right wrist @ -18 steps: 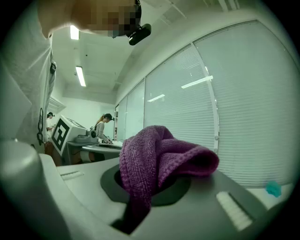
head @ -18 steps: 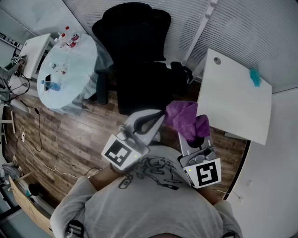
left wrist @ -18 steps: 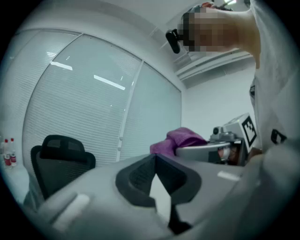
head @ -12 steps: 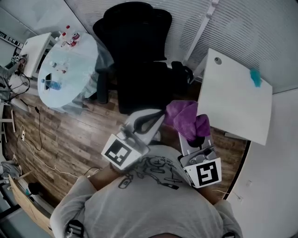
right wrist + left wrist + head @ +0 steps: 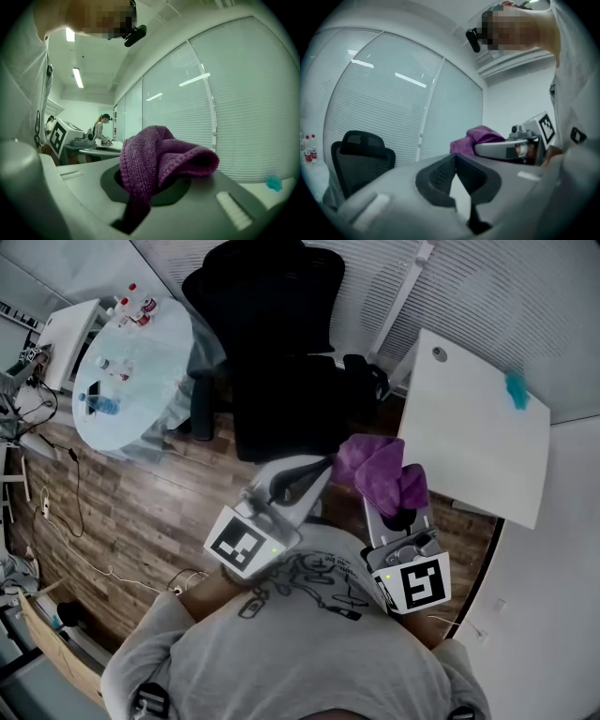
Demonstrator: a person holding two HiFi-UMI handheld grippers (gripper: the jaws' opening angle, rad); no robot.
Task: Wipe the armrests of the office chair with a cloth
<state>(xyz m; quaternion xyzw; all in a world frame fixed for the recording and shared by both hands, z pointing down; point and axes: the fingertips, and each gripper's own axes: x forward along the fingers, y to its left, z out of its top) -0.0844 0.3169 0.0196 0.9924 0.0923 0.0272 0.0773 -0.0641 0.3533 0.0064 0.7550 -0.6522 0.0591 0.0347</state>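
Observation:
A black office chair [image 5: 272, 343] stands ahead of me by the blinds, its armrests [image 5: 202, 409] on either side of the seat; it also shows low on the left in the left gripper view [image 5: 361, 154]. My right gripper [image 5: 401, 514] is shut on a bunched purple cloth [image 5: 380, 474], which spills over its jaws [image 5: 159, 159]. My left gripper [image 5: 323, 465] is shut with nothing in it, its tips just left of the cloth [image 5: 480, 138]. Both grippers are held near my chest, short of the chair and not touching it.
A round glass table [image 5: 131, 371] with small bottles stands left of the chair. On the right is a white desk [image 5: 473, 442] with a small teal thing [image 5: 516, 390] on it. Cables lie on the wooden floor [image 5: 122, 512]. A person [image 5: 101, 126] works at a far bench.
Both grippers keep nearly the same pose. The right gripper and cloth have drifted slightly right, and the head view has shifted a little so that the chair sits higher.

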